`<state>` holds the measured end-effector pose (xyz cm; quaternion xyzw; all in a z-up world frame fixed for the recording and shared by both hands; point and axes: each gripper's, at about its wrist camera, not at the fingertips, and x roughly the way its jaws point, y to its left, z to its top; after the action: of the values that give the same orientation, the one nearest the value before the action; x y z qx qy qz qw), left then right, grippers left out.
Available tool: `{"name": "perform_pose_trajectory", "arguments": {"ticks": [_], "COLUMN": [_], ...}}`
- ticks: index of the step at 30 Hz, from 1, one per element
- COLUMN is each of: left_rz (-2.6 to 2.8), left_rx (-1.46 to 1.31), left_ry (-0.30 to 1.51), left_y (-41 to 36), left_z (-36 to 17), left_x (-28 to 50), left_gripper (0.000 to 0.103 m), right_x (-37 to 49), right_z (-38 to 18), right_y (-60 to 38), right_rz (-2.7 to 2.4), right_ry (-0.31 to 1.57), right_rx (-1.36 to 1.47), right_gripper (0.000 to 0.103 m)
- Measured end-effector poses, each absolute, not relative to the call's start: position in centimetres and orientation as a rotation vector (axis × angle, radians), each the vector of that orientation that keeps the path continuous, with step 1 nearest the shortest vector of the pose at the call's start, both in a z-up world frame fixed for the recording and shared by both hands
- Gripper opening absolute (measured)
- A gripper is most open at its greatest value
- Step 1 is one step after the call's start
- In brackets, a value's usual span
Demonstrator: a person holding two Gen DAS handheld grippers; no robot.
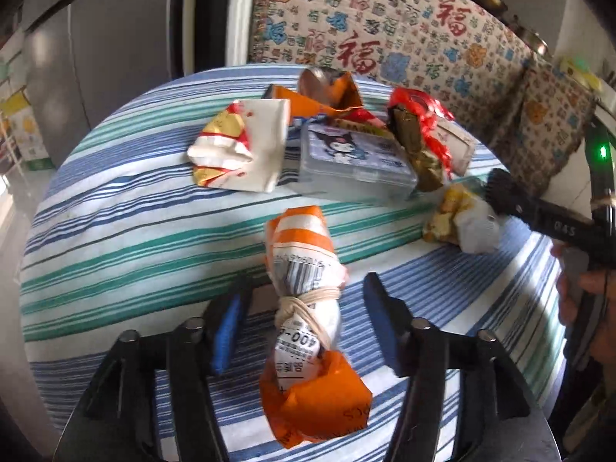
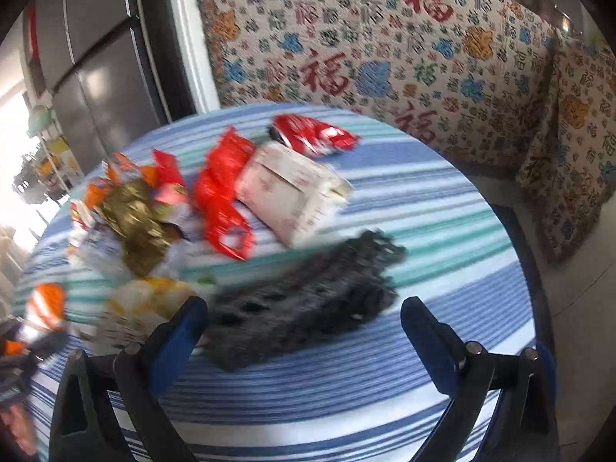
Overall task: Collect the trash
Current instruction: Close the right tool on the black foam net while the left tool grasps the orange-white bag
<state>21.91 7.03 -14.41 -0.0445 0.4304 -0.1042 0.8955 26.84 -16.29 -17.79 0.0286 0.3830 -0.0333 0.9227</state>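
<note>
My left gripper (image 1: 304, 323) is open, its blue pads on either side of an orange-and-white wrapper (image 1: 304, 296) tied with a rubber band, lying on the striped tablecloth (image 1: 115, 223). Behind it lie a white-and-red crumpled wrapper (image 1: 242, 146), a clear Kuromi box (image 1: 354, 161), a red-and-brown wrapper (image 1: 419, 134) and a yellow-white wrapper (image 1: 458, 219). My right gripper (image 2: 304, 331) is open above a black crumpled piece (image 2: 304, 304). The right wrist view is blurred; it shows a white carton (image 2: 292, 188), a red bag (image 2: 223, 200) and a red wrapper (image 2: 312, 134).
The round table stands against a sofa with a patterned cover (image 2: 385, 46) behind and to the right. A grey fridge (image 1: 96, 57) stands at the back left. The right gripper's body (image 1: 546, 215) shows at the right edge of the left wrist view.
</note>
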Motion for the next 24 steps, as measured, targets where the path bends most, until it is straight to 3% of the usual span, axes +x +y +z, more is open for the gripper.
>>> {"name": "perform_pose_trajectory", "arguments": {"ticks": [9,16,24], "left_rz": [-0.162,-0.059,-0.008], "left_rx": [-0.127,0.055,0.010], "left_ry": [0.892,0.952,0.949], "left_y": [8.7,6.7,8.3], "left_z": [-15.1,-16.0,-15.8], "left_x": [21.3,21.6,23.1], "left_gripper": [0.098,0.103,0.103], "right_x": [21.4,21.9,27.2], "right_z": [-19.2,-19.9,-20.0], "right_y": [-22.6,-19.8,-20.5], "right_rz": [-0.114,-0.049,-0.040], "right_ry": [0.842,0.871,0.861], "right_rx": [0.070,0.052,-0.017], "right_gripper": [0.102,0.103,0.102]}}
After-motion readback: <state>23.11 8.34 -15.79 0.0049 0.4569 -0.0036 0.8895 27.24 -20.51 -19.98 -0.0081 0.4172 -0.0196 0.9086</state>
